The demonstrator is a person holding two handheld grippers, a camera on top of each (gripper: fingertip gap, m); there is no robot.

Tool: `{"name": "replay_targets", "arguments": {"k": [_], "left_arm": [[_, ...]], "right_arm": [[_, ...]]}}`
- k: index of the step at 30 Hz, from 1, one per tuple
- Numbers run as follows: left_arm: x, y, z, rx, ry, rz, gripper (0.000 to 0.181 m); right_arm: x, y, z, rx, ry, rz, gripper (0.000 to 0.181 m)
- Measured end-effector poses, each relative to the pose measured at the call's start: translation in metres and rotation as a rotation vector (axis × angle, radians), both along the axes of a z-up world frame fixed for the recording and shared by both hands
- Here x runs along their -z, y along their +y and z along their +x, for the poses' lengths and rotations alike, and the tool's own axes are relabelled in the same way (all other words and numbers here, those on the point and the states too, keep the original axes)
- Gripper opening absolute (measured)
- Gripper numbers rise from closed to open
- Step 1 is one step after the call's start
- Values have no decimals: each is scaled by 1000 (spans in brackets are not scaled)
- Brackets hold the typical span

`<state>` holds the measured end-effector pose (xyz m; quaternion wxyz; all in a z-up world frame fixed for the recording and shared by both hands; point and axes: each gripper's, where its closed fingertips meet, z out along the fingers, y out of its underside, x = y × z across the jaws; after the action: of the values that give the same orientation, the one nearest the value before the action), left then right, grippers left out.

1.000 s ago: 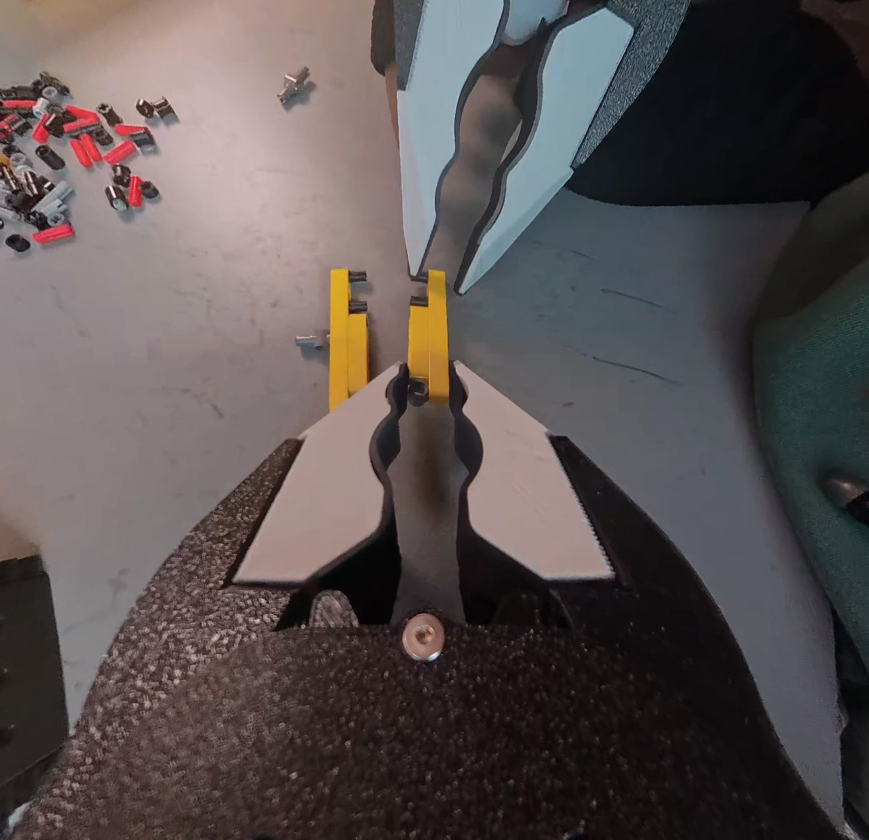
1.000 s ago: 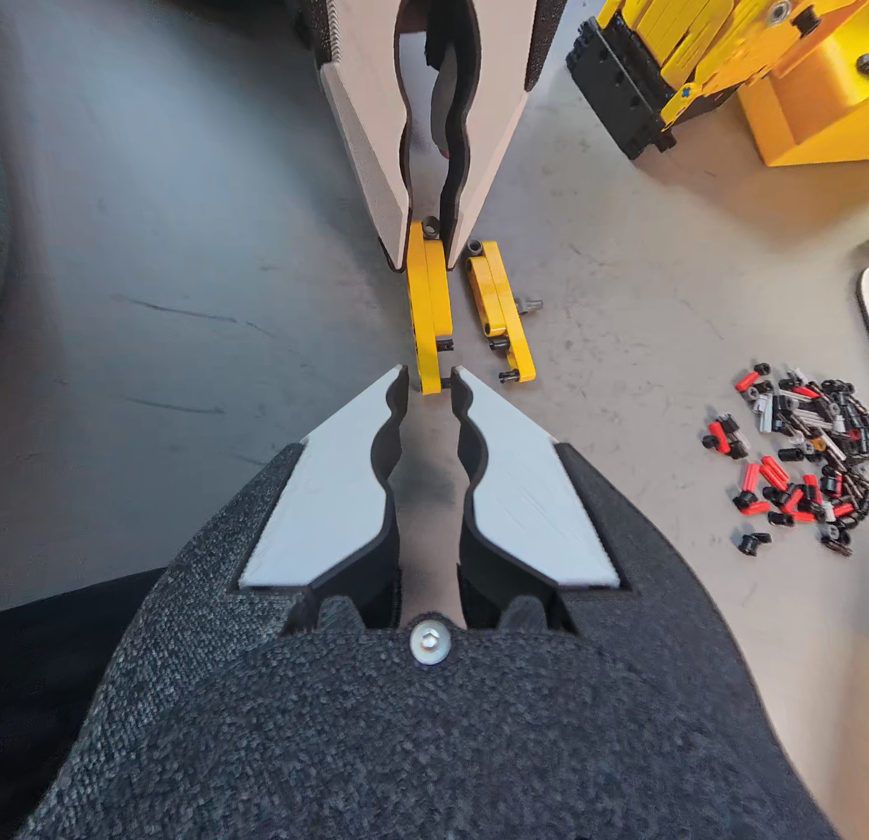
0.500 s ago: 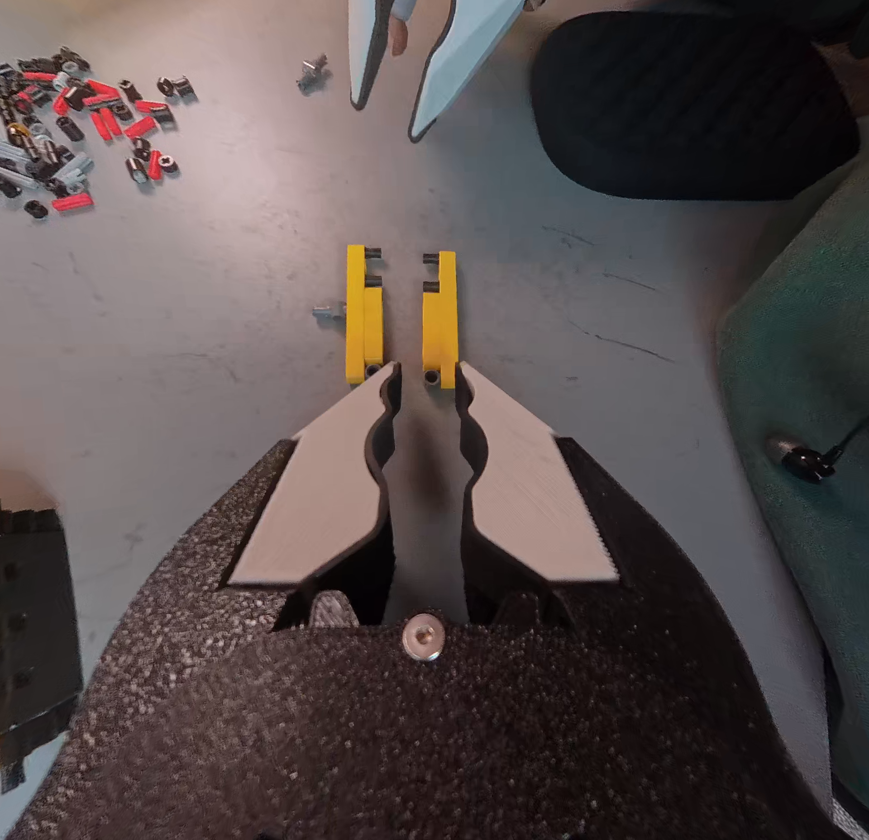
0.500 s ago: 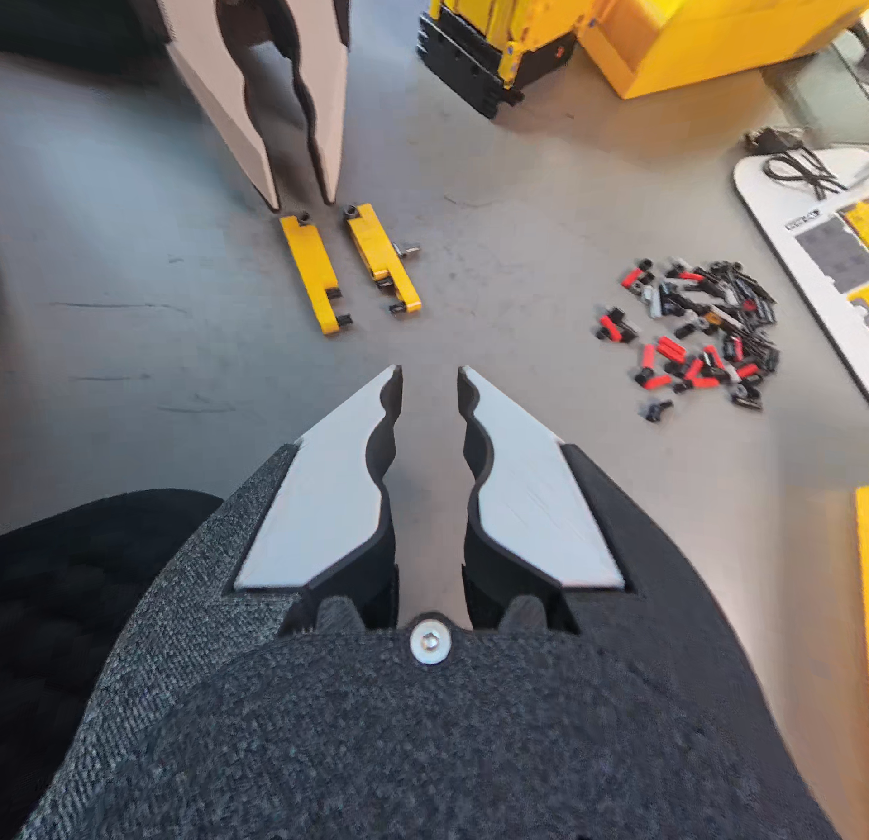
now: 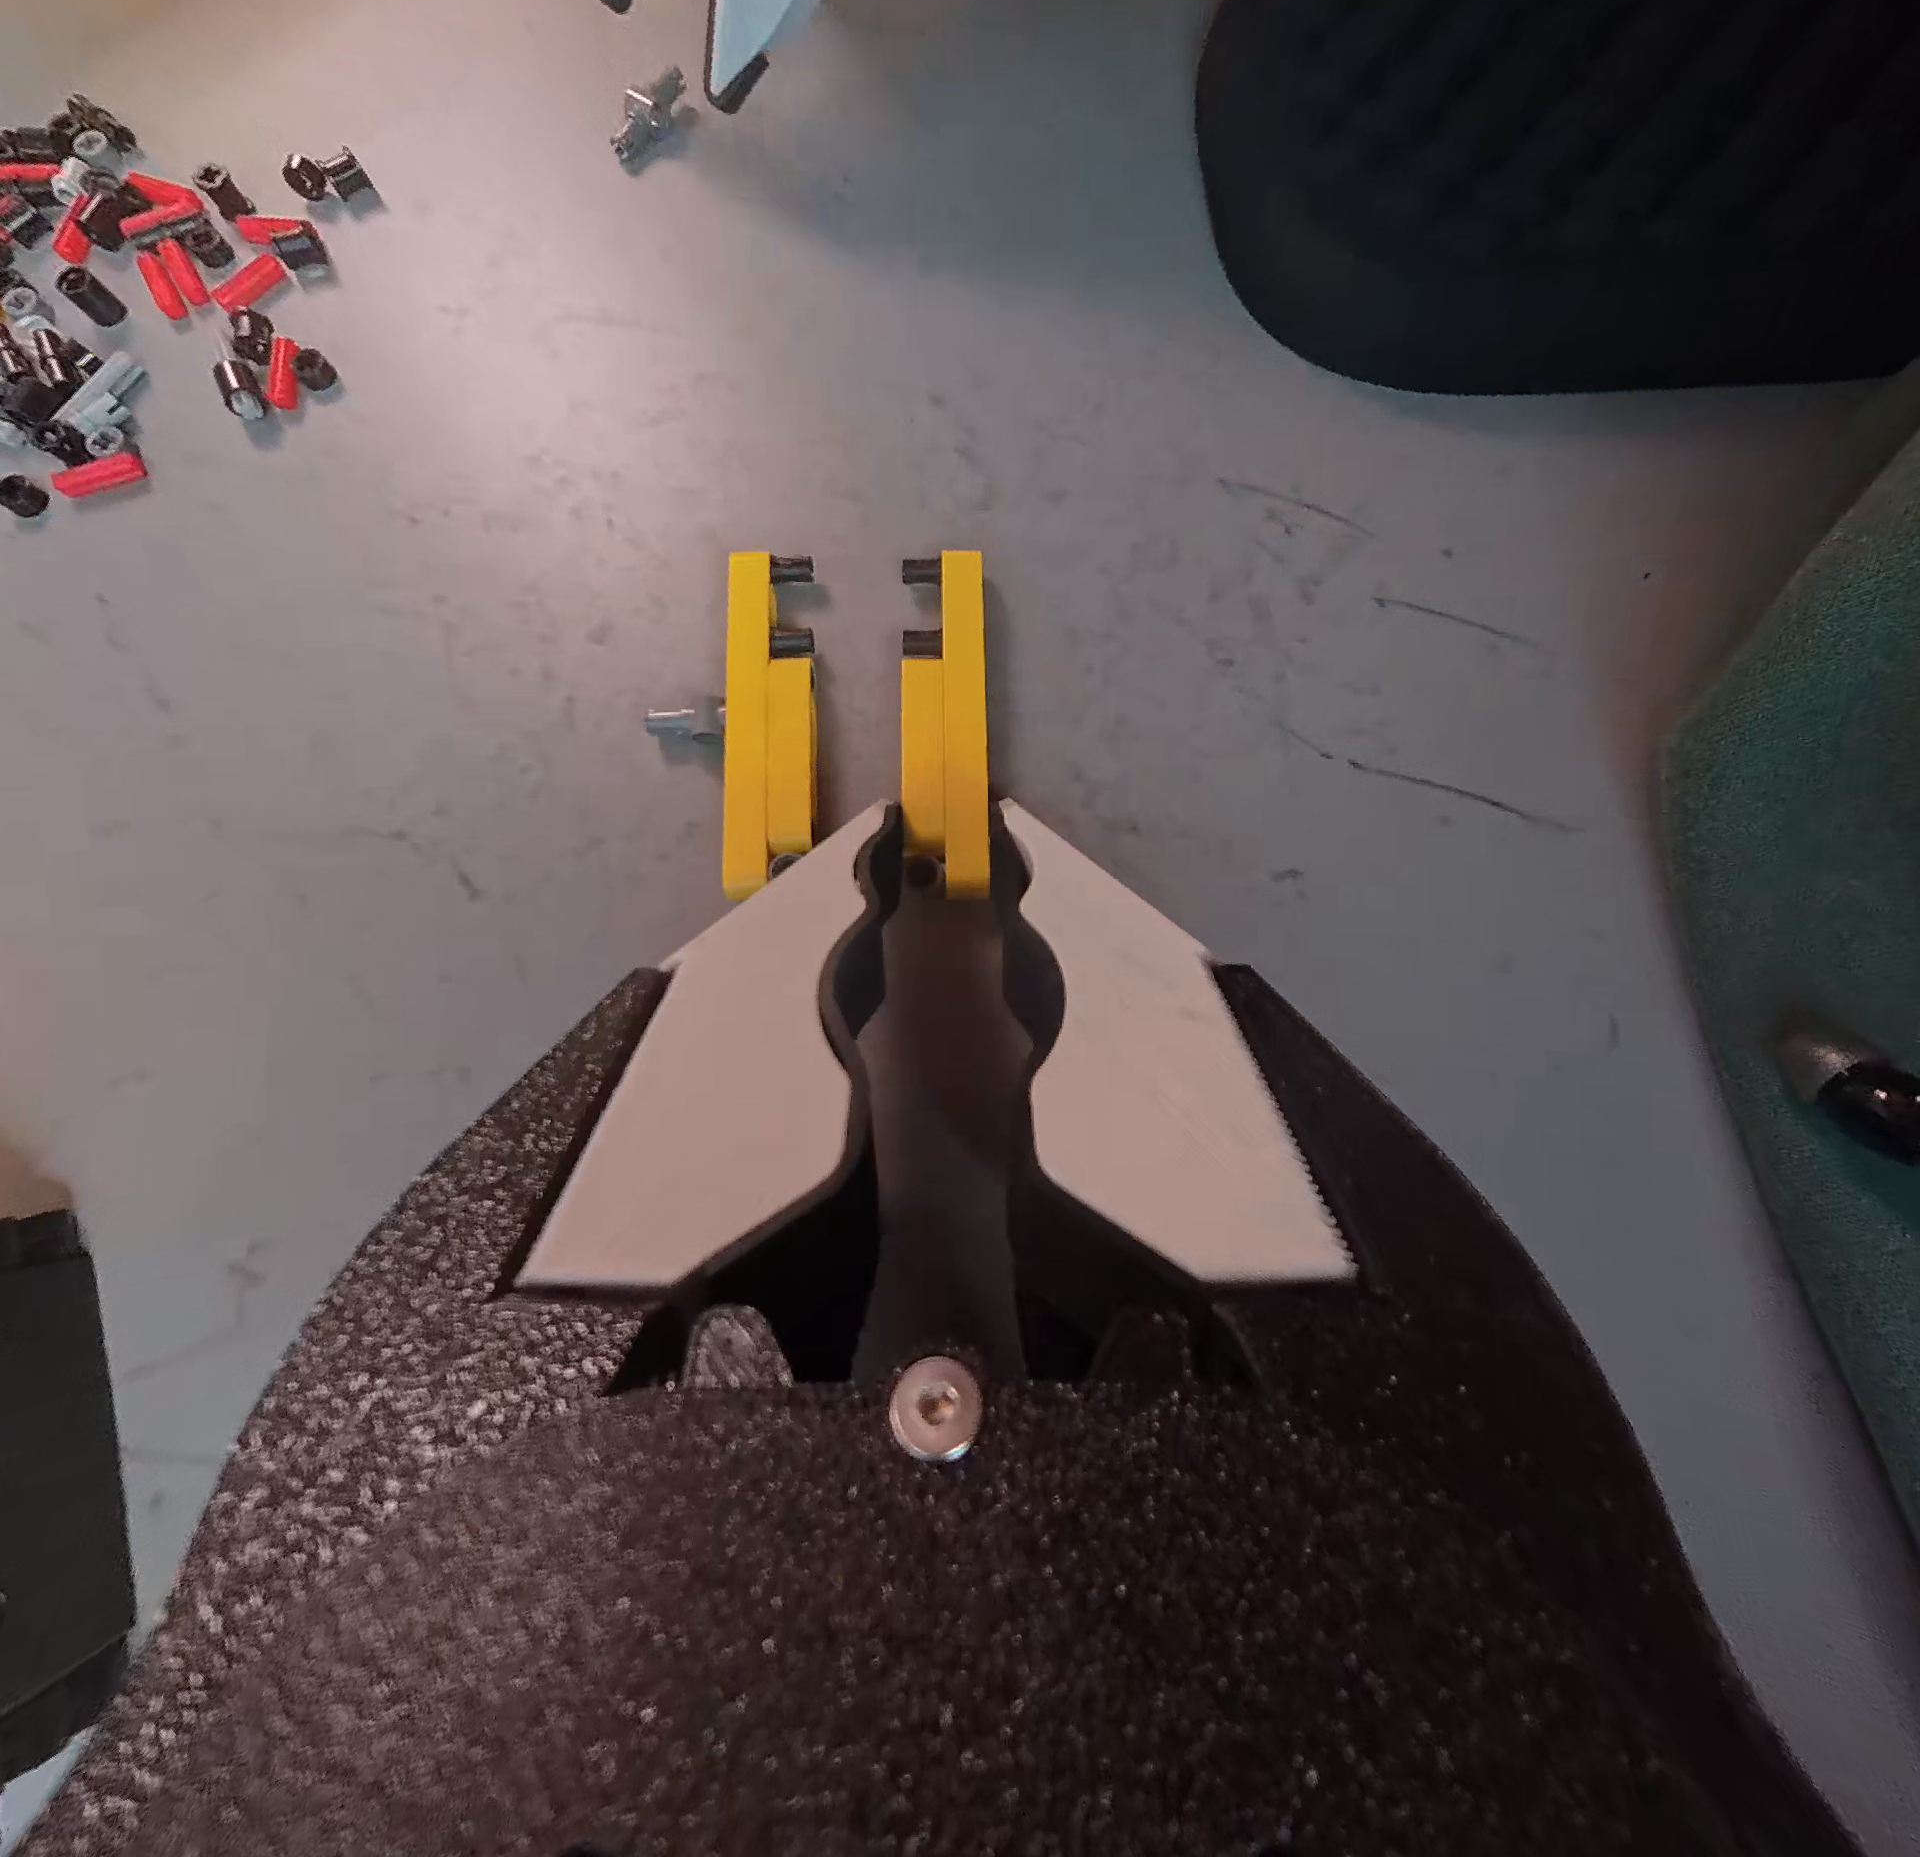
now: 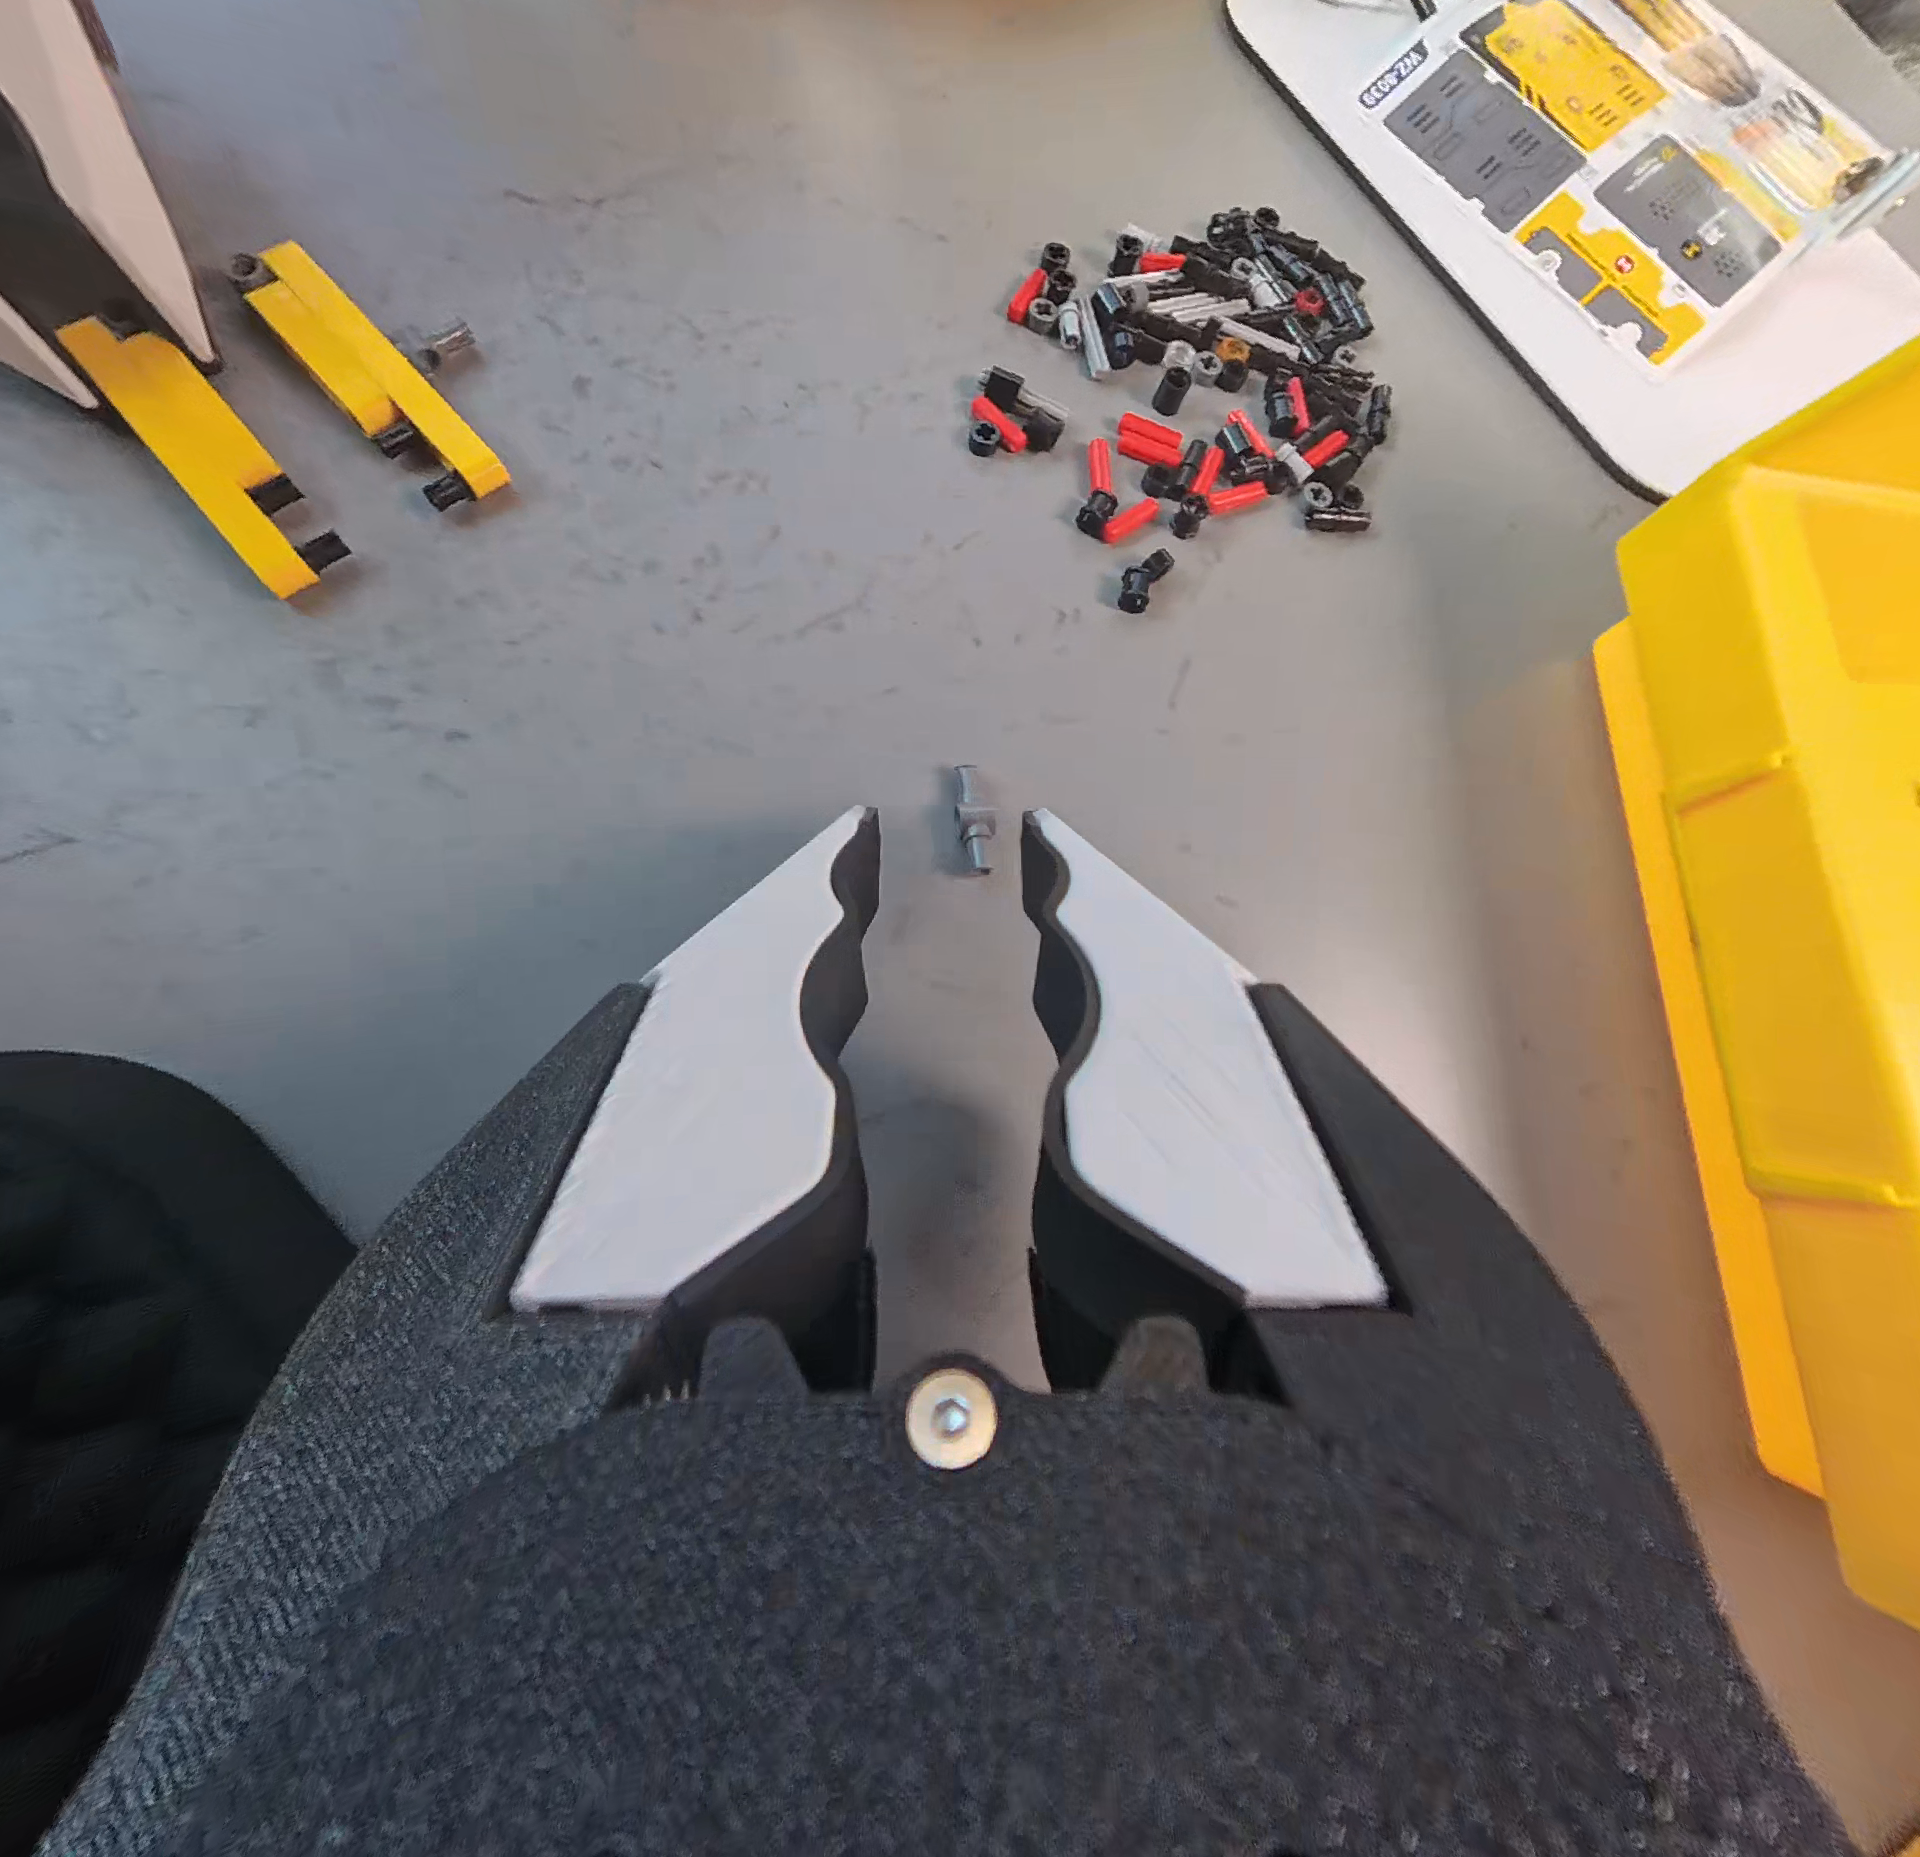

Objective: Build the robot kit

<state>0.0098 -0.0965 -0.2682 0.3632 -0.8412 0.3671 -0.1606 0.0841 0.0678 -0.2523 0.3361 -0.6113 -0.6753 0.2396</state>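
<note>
Two yellow beam assemblies with black pins lie side by side on the grey table. My left gripper (image 5: 945,810) is closed on the near end of the right beam (image 5: 948,706), which rests on the table. The left beam (image 5: 769,727) lies just beside my left finger. Both beams show in the right wrist view, the held one (image 6: 197,446) and the free one (image 6: 364,363), with my left gripper (image 6: 114,353) at the top left. My right gripper (image 6: 951,815) is open, its tips either side of a small grey pin (image 6: 971,820). It also shows in the left wrist view (image 5: 681,25), by the pin (image 5: 649,119).
A pile of small red, black and grey pins (image 6: 1216,384) lies mid-table, also in the left wrist view (image 5: 135,280). A yellow bin (image 6: 1787,872) stands at the right, a white board with a printed sheet (image 6: 1558,145) behind it. A black sleeve (image 5: 1558,145) and green cloth (image 5: 1818,872) are nearby.
My right gripper left the beams and swung right to the loose grey pin. My left gripper let the right beam down onto the table, then closed on its near end again.
</note>
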Motion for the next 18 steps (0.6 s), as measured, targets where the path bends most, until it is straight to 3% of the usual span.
{"name": "replay_targets", "arguments": {"k": [4,7,10,14,18], "left_arm": [[0,0,0,-1,-3,-1,16],[0,0,0,-1,-3,-1,16],[0,0,0,-6,-1,0,16],[0,1,0,-28,11,-2,16],[0,2,0,-60,34,-10,16]], "right_arm": [[8,7,-3,33,-16,-22,26],[11,6,-6,43,-16,-57,7],[11,-1,-7,17,-30,-67,6],[8,-32,-16,-71,-23,-86,6],[0,-90,-22,-248,-28,-141,7]]}}
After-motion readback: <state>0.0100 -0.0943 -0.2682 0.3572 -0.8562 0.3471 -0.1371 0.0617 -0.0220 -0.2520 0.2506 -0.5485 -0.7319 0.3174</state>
